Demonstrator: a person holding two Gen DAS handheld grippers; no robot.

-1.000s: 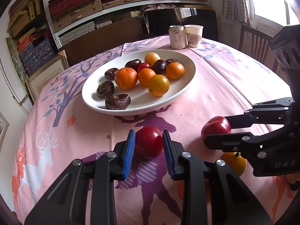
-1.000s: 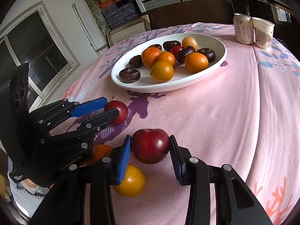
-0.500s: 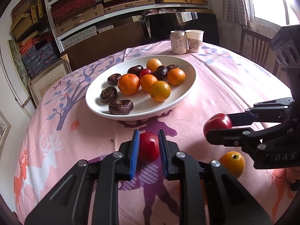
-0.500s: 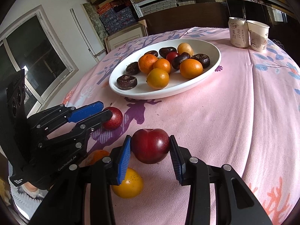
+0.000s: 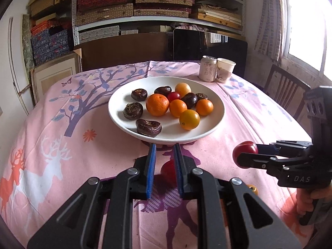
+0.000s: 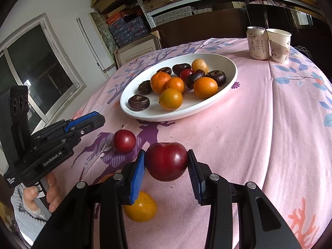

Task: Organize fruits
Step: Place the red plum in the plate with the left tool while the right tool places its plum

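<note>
While the white plate (image 6: 231, 73) already held most fruit, the right gripper (image 6: 165, 169) pinched a dark plum (image 6: 167, 160) — the left gripper (image 5: 164, 159) had closed empty, a small red plum (image 6: 124, 141) and a yellow fruit (image 6: 143, 209) left on the tablecloth (image 6: 259, 145).

Glossy white ceramic plate (image 5: 217, 124), matt pink cloth tablecloth (image 6: 259, 134), paper cup (image 6: 279, 45)

Left gripper (image 5: 164, 151) is fully closed with nothing between its blue pads, tilted down over the table. Right gripper (image 6: 166, 161) is clamped on a plum (image 6: 167, 160), also angled down. A hand (image 6: 39, 195) in a knit sleeve grips the left handle.
</note>
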